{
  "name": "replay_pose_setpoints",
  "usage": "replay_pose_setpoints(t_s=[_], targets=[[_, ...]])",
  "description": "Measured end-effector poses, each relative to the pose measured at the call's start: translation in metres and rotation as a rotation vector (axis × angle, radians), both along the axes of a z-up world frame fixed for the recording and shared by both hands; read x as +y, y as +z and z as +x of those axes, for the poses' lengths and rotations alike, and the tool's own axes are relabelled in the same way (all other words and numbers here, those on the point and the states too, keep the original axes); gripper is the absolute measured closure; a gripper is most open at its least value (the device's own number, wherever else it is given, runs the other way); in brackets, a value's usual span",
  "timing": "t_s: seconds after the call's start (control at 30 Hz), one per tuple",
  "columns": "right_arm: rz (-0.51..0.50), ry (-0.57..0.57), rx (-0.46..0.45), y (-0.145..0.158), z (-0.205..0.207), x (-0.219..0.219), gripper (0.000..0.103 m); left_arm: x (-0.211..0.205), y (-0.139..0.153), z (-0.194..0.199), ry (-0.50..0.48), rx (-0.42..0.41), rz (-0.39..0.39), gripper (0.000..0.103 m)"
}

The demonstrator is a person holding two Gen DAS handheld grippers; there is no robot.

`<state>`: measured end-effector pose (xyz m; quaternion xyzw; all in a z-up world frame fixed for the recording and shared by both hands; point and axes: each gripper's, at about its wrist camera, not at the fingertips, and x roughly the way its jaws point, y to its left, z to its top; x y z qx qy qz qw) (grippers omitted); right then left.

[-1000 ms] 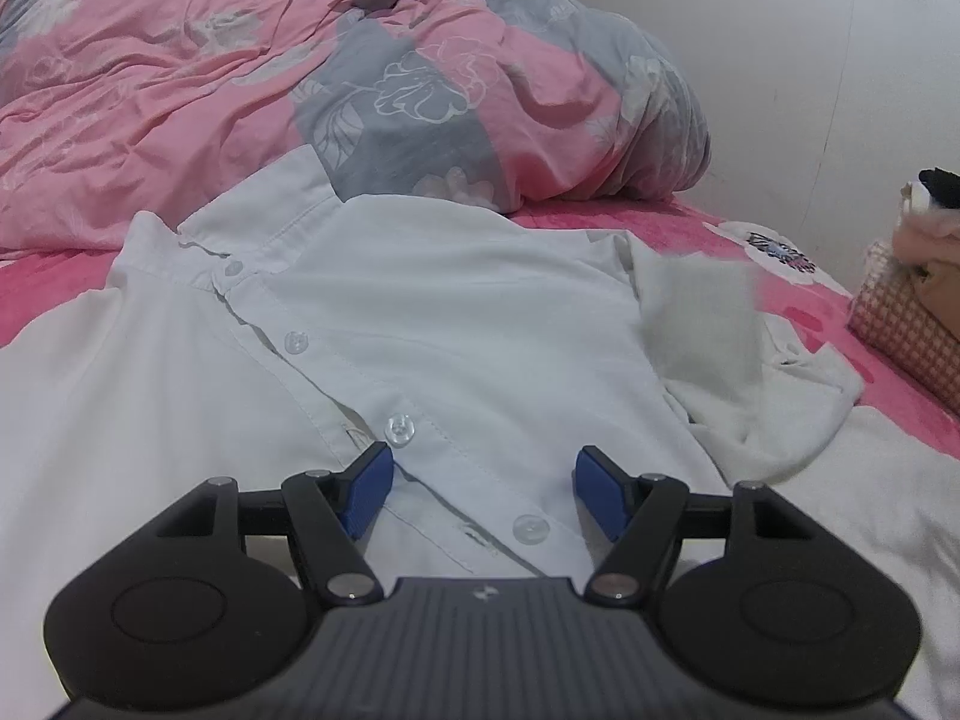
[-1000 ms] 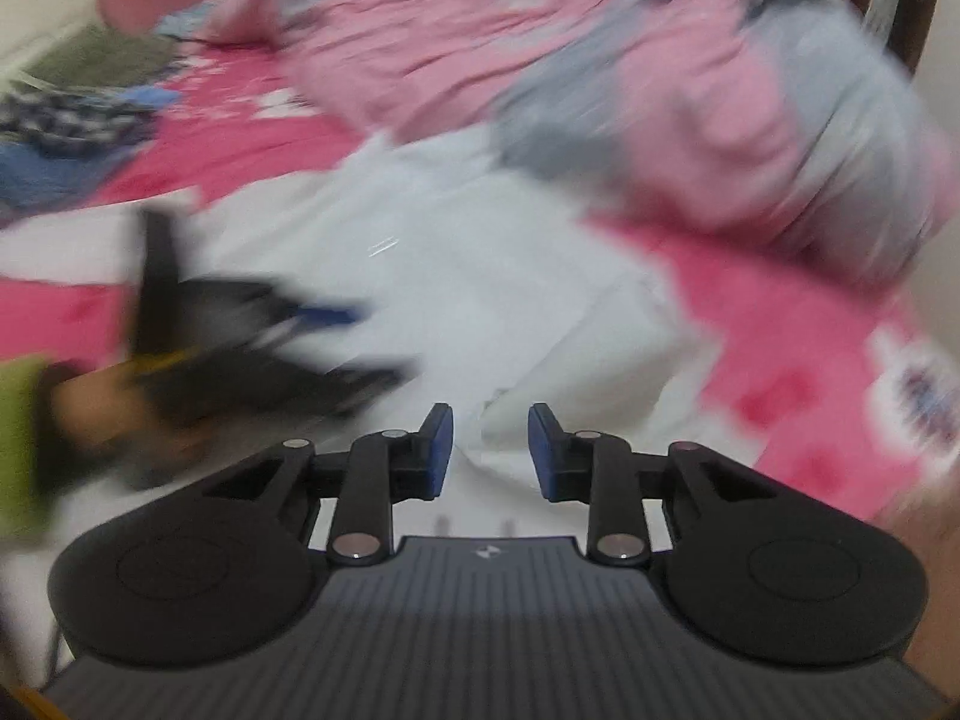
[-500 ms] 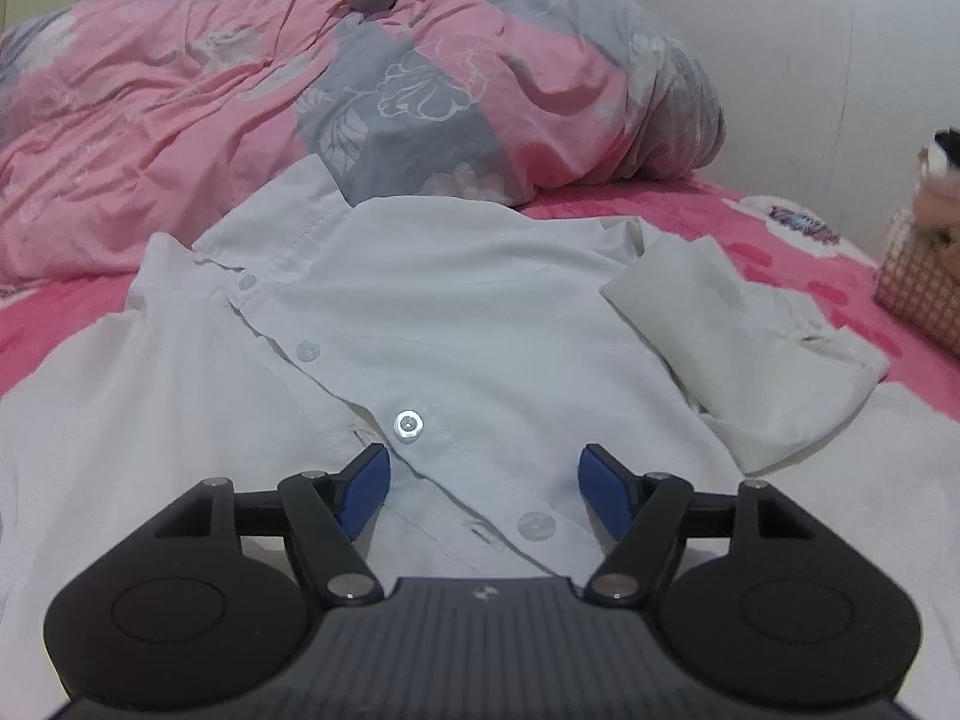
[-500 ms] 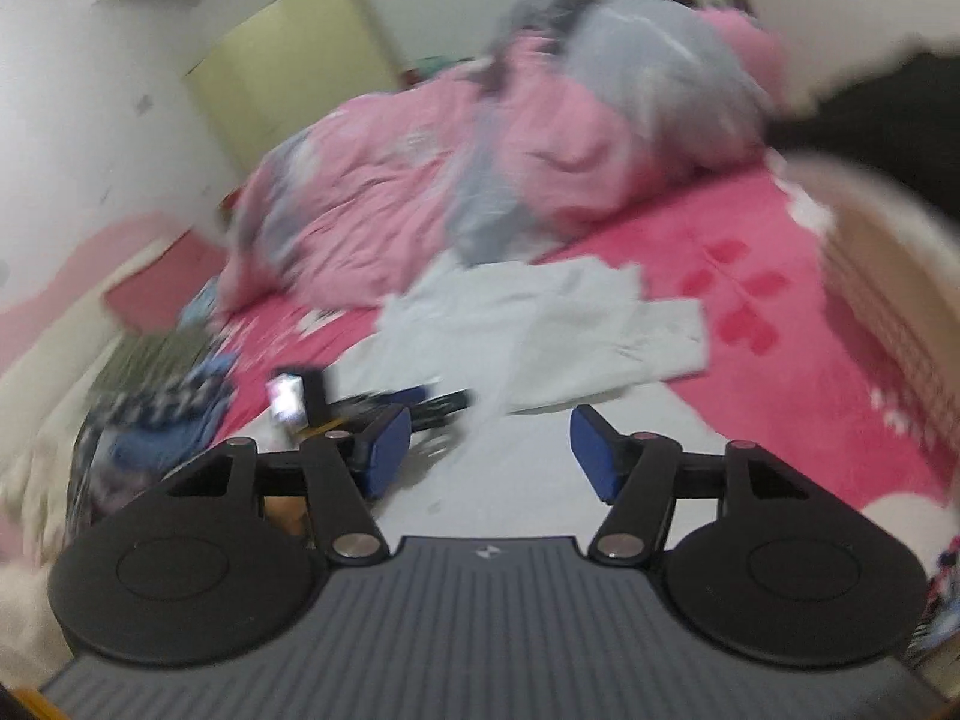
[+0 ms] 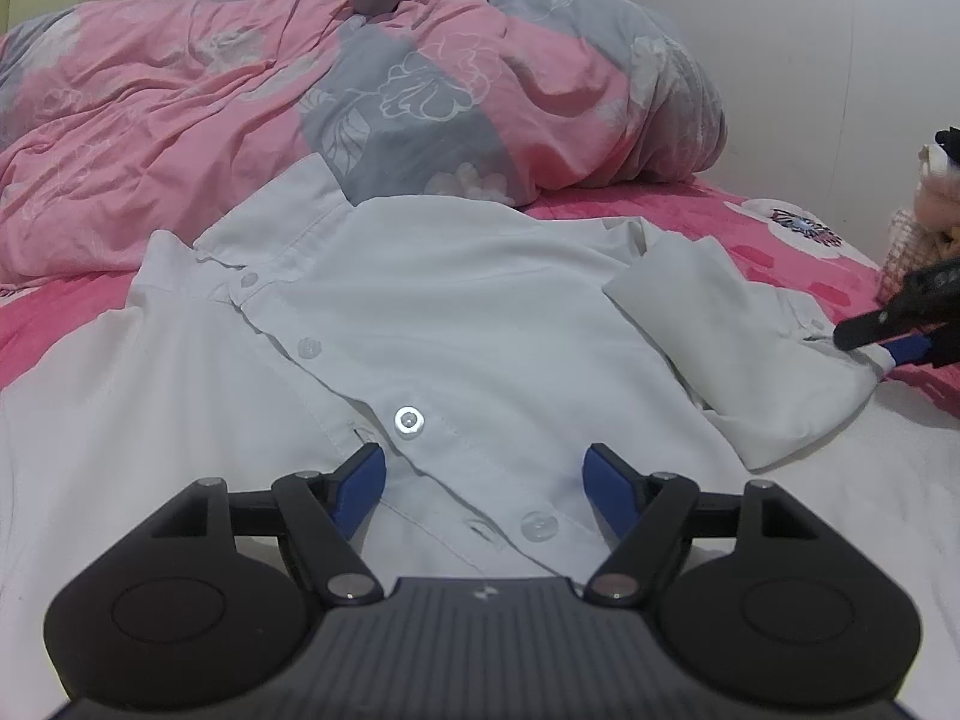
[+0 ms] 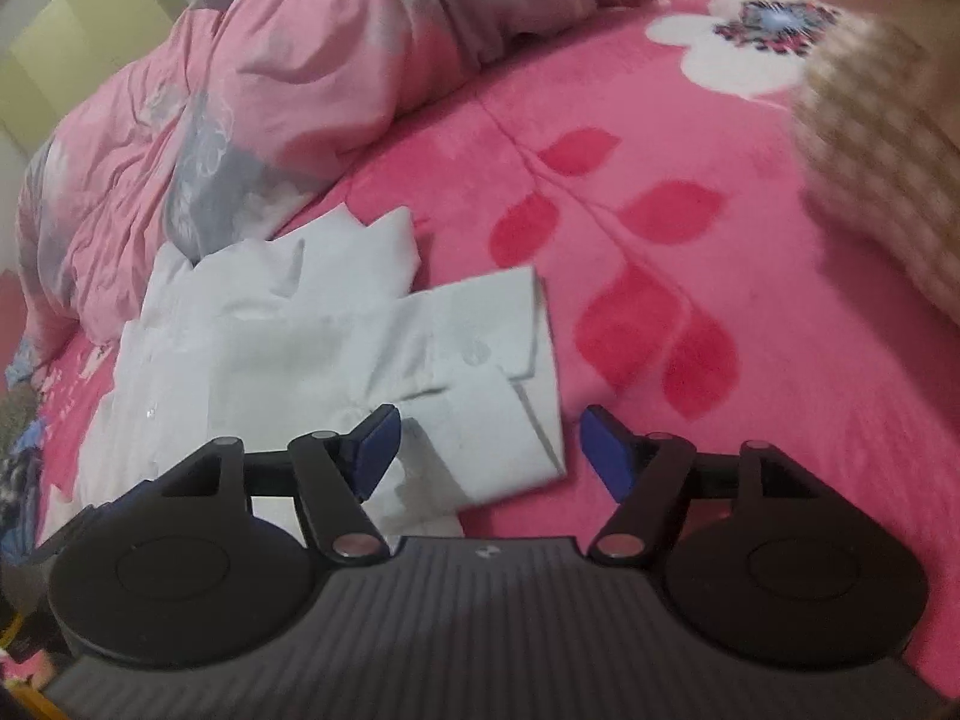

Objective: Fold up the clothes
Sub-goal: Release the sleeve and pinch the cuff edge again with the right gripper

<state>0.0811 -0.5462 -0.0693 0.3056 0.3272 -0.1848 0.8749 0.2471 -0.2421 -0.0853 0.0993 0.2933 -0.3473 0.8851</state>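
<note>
A white button-up shirt [image 5: 468,312] lies front up on the bed, collar toward the quilt. Its sleeve [image 5: 738,348] is folded back beside the chest. My left gripper [image 5: 486,474] hovers open over the button placket, nothing between its blue pads. My right gripper [image 6: 489,438] is low at the sleeve's cuff [image 6: 498,372]. Its jaws are closing with the cuff's end between them, and the pads do not press on the cloth. In the left wrist view the right gripper [image 5: 870,348] pokes in from the right edge, at the cuff's tip.
A bunched pink and grey quilt [image 5: 300,90] rises behind the collar. The pink flowered sheet [image 6: 660,228] spreads right of the sleeve. A checked plush thing [image 6: 888,180] sits at the far right by the wall. Other clothes [image 6: 15,468] lie at the left edge.
The right gripper swung over and down to the sleeve's cuff, its jaws wider than a second ago. The sleeve settled flat beside the chest. The left gripper stayed put.
</note>
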Motion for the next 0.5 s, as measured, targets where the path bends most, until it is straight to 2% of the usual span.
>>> replay_pose_setpoints(t_s=[0.07,0.1,0.2,0.37,0.5], targets=[[-0.030,-0.019,0.000,0.000,0.000,-0.001,0.091,0.000,0.000,0.000,0.000,0.000,-0.001,0.029],[-0.021,-0.024,-0.015,0.000,0.001,-0.007,0.097,-0.001,0.000,0.000,0.000,-0.001,0.000,0.029],[0.006,-0.053,-0.106,0.018,-0.011,-0.019,0.101,-0.001,0.000,0.000,0.000,0.000,-0.001,0.029],[-0.083,-0.013,-0.265,0.092,-0.025,-0.007,0.101,0.000,0.000,0.000,0.000,0.001,-0.005,0.029],[-0.200,0.084,-0.387,0.164,-0.033,0.021,0.101,0.000,0.000,0.000,0.000,0.003,-0.009,0.029]])
